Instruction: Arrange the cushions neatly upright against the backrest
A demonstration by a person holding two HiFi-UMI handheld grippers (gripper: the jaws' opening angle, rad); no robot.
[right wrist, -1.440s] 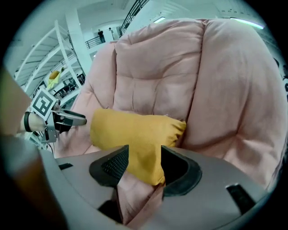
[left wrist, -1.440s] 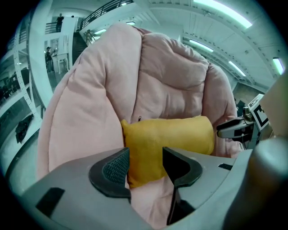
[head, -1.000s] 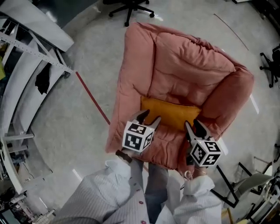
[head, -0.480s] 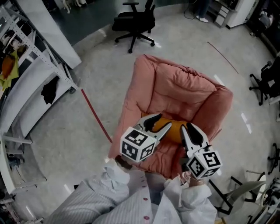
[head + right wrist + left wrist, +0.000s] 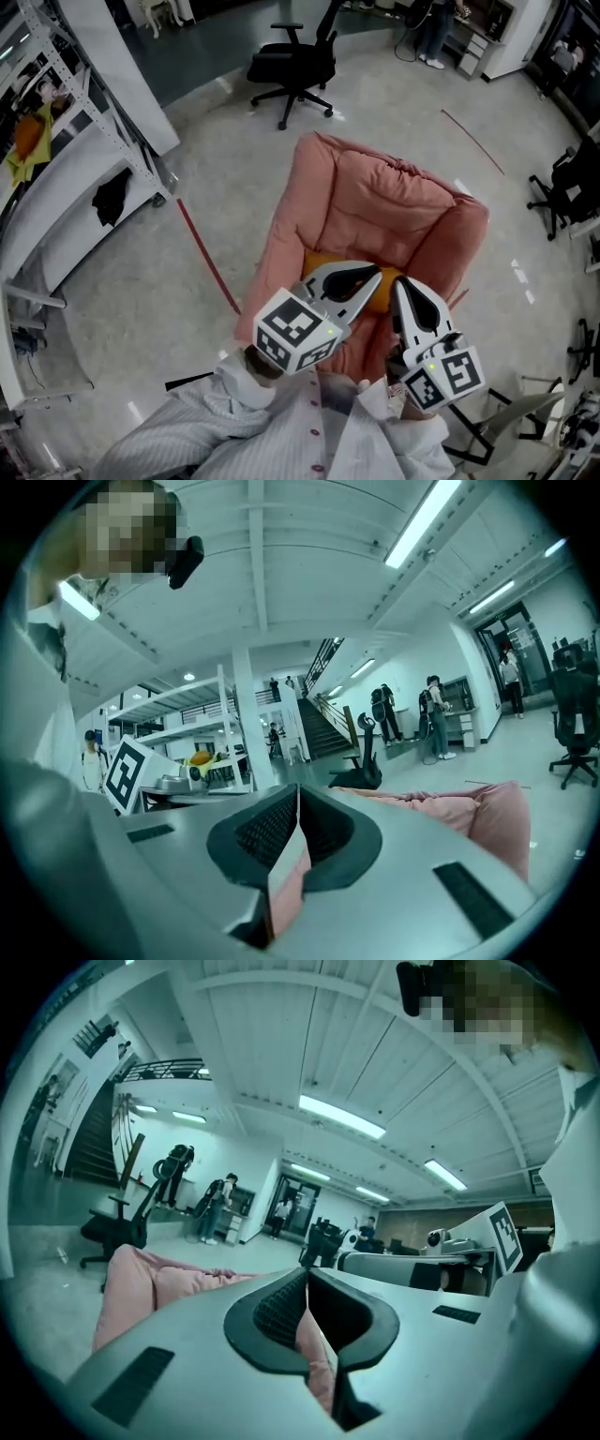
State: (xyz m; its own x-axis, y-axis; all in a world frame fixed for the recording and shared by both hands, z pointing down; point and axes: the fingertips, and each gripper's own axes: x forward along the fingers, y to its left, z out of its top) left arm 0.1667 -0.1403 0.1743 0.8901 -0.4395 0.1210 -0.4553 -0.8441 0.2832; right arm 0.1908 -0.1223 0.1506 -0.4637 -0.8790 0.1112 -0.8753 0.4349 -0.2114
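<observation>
We see a pale grey, glossy floor (image 5: 234, 159) with a red tape line (image 5: 208, 258) on the left and a second red line (image 5: 472, 141) at the far right. A black office chair (image 5: 298, 62) stands at the far side, and white metal racking (image 5: 84, 141) runs along the left. Overhead we see a white ribbed ceiling (image 5: 281, 1044) with strip lights (image 5: 342, 1117). Far off are a staircase (image 5: 323, 726) and a white column (image 5: 248, 719).

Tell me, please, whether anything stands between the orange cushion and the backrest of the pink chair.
Nothing visible does. The orange cushion lies at the foot of the backrest, with no object seen between them. The left gripper and right gripper, jaws shut, cover its near part in the head view.
</observation>
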